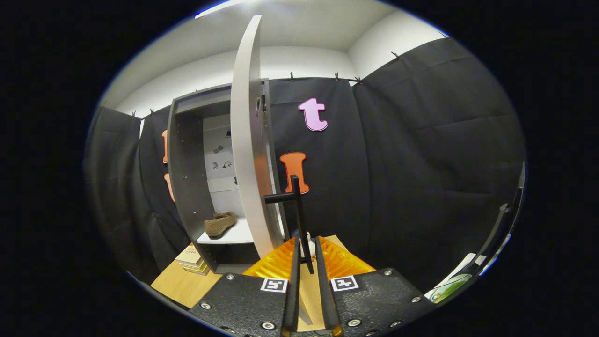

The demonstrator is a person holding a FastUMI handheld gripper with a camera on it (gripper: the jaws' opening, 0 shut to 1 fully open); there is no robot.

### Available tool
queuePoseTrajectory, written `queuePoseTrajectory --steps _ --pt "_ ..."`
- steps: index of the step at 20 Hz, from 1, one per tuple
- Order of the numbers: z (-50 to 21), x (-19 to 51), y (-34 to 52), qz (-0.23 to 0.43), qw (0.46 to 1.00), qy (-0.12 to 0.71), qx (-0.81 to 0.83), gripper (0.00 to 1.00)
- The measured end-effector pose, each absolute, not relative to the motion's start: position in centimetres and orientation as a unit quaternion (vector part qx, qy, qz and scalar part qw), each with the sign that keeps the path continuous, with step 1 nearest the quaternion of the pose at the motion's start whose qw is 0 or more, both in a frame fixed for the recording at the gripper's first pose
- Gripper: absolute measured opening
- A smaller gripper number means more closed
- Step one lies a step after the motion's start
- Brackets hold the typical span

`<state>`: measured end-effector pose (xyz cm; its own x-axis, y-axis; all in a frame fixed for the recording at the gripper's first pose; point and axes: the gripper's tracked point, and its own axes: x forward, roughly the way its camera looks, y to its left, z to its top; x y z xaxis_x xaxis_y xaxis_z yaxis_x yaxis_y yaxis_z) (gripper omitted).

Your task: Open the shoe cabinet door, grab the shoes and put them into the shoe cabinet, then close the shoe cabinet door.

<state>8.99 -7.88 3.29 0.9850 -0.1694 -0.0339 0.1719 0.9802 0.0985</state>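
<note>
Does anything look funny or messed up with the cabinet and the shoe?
Nothing looks broken or spilled. The cabinet door stands wide open, and the gripper has its fingers close around the black handle. One brown shoe lies on the white shelf inside. Some books are stacked beside the cabinet's foot.

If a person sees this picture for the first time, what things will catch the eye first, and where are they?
First comes the pale cabinet door, swung open and seen nearly edge-on just ahead of the fingers. Its black handle runs down between the two fingers of the gripper, which stand close on either side; whether they press on it cannot be told. Behind the door, a brown shoe lies on the white shelf inside the grey cabinet.
</note>
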Motion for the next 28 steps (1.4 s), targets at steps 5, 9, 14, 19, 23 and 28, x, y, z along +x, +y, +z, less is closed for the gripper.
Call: queuePoseTrajectory --steps 5,9,14,19,23,28 --pt "3.1 8.5 -7.6 -0.085 0.994 0.01 0.064 0.2" --pt "3.2 8.2 -7.7 -0.095 0.993 0.006 0.067 0.2" --pt "1.8 5.8 -6.3 -0.088 0.994 0.013 0.068 0.2" --pt "-2.4 4.2 -0.2 -0.039 0.995 0.033 0.084 0.2" --pt "-7.1 4.2 5.1 0.011 0.992 0.069 0.101 0.2" --pt "-15.0 5.8 10.3 0.033 0.988 0.131 0.073 0.25"
